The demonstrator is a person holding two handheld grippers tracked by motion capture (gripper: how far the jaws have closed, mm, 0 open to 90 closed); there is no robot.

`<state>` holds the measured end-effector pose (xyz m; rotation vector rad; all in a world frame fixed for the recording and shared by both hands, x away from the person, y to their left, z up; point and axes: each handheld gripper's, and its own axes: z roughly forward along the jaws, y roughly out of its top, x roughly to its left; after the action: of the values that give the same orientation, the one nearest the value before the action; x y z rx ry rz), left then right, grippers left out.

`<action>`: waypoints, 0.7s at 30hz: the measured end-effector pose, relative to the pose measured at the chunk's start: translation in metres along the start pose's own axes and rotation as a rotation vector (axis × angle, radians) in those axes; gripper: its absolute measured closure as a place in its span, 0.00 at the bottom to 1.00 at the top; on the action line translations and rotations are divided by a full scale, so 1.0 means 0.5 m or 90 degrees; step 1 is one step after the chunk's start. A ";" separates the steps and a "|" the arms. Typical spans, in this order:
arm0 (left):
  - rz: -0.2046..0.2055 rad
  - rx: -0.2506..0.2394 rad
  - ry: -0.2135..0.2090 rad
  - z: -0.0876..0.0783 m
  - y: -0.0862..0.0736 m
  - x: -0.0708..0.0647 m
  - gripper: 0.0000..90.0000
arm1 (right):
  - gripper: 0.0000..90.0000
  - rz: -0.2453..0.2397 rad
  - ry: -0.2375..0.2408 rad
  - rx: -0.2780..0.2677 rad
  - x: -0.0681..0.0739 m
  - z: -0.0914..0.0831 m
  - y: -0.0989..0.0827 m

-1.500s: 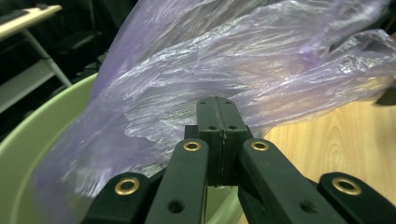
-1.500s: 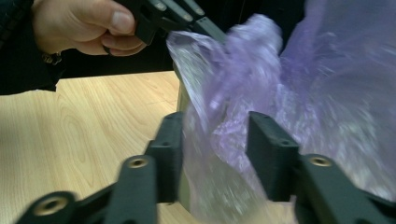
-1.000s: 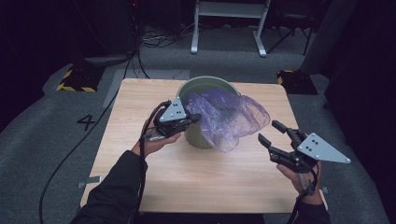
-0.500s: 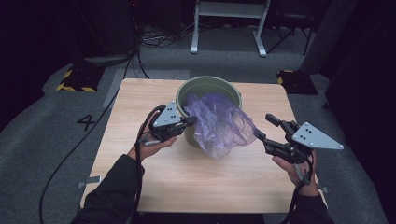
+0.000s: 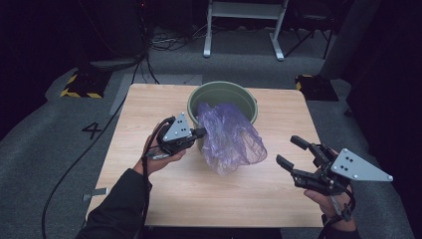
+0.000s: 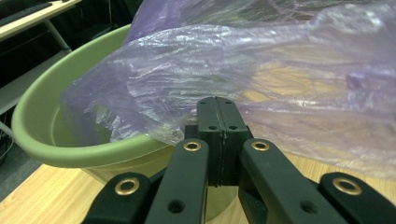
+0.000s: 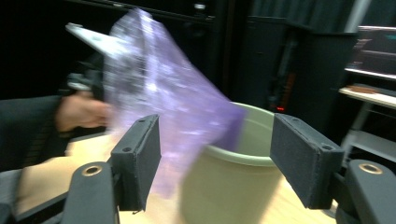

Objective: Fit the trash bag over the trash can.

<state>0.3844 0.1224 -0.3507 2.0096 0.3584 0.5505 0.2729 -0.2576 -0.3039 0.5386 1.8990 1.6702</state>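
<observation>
High view: a green bucket (image 5: 222, 94) stands on the far middle of a light wooden table (image 5: 149, 199), and a thin purple plastic bag (image 5: 230, 137) spills out of it, over the near rim and down toward the tabletop. The left gripper (image 5: 199, 132) sits just beside the bucket's left side, held up off the table by the person's left hand (image 5: 158, 153), with its tips at the bag's edge. In the left gripper view the two black jaws are pressed flat together with the bag's (image 6: 261, 79) film lying right over their tips — whether any film is pinched between them cannot be told. The bucket's rim (image 6: 79, 154) curves just behind and to the left.

The right gripper (image 5: 293, 152) hovers over the table's right side, well apart from the bag, its jaws spread wide with nothing between them. In the right gripper view the bag (image 7: 163, 102) is blurred, hanging in front of the bucket (image 7: 224, 186), with the other hand (image 7: 81, 112) beyond it.
</observation>
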 end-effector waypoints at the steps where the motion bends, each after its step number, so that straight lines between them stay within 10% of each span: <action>1: 0.001 0.002 -0.001 0.002 -0.001 -0.001 1.00 | 0.35 -0.003 0.015 0.004 0.008 -0.001 0.002; 8: -0.002 0.003 -0.001 0.013 -0.005 -0.003 1.00 | 0.35 -0.020 0.082 0.033 0.055 0.037 -0.003; 13: -0.001 0.001 -0.002 0.013 -0.009 -0.001 0.97 | 0.55 -0.034 0.052 0.066 0.057 0.086 -0.015; 21: -0.011 -0.028 0.021 -0.013 -0.010 -0.016 0.48 | 0.97 -0.074 0.038 0.077 0.040 0.137 -0.020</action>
<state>0.3739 0.1257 -0.3541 1.9551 0.3799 0.5759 0.3017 -0.1939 -0.3217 0.4210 2.0443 1.5215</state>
